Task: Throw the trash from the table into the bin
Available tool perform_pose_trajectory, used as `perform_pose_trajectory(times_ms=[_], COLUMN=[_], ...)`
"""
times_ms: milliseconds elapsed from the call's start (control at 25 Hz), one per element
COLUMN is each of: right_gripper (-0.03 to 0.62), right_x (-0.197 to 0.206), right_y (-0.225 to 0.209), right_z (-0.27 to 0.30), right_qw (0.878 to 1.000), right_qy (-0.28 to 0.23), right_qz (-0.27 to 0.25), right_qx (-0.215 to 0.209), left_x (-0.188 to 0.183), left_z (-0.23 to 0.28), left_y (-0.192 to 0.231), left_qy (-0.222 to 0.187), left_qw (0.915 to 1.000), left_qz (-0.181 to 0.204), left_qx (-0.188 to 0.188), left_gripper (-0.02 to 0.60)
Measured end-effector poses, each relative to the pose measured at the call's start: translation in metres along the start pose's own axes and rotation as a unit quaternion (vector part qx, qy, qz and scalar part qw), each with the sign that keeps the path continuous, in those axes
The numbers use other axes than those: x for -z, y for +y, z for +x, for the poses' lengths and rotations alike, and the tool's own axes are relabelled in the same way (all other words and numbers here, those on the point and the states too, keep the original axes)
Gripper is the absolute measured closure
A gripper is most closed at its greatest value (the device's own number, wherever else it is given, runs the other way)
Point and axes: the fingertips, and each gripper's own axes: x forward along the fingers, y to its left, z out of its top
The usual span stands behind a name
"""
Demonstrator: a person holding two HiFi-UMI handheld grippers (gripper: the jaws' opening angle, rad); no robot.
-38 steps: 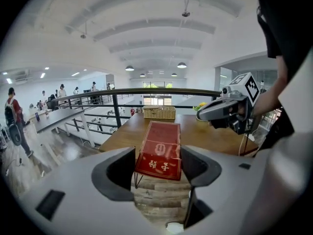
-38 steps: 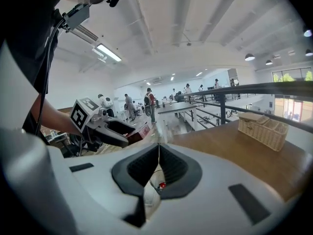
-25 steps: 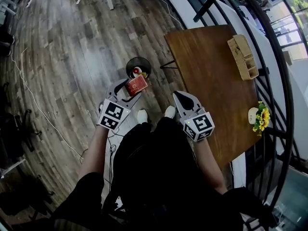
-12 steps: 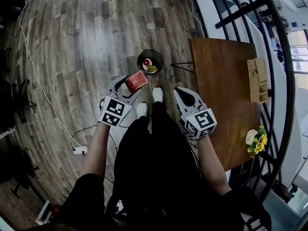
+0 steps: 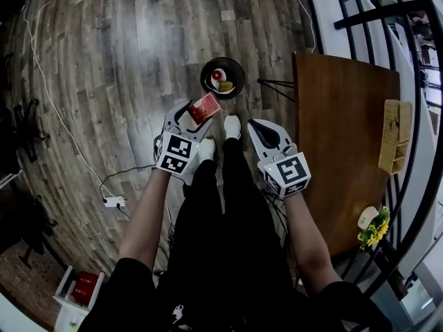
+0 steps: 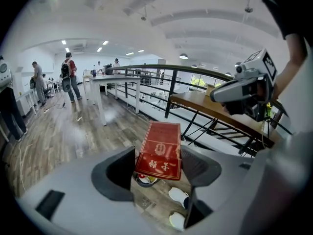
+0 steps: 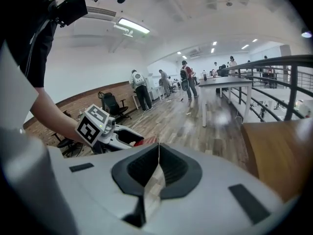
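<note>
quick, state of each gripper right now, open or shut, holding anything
Left gripper: shut on the red box.
Right gripper: shut, jaws together, nothing between them.

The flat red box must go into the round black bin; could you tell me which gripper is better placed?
Left. The left gripper holds the flat red box between its jaws, just short of the round black bin; the right gripper is shut and empty.
</note>
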Motion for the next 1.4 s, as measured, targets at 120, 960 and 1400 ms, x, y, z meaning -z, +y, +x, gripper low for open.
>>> perform_pose_trajectory(times_ms=[120,960,1400], right_gripper=[0.580,0.580,0.580], right_x=[0.022,0.146,0.194], right_y=[-0.019,-0.102,-0.119], right_z=[0.023,0.145,0.155], right_qw=[1.000,0.995,0.994], right_qy=[0.012,0.049,0.064], right_qz=[0.005,0.079,0.085], right_qx=[-0.004,0.020,0.029], left_x=[0.021,0.158,0.226], left_z=[0.048,0.278,0.343], left_y=[0.008,0.046,0.064], left_qy=[0.024,0.107,0.138], left_qw=[0.9997,0.9941,0.9900], left_qz=[-0.002,0.014,0.026], left_qx=[-0.001,-0.004,-0.018], left_gripper=[0.284,0.284,0.282])
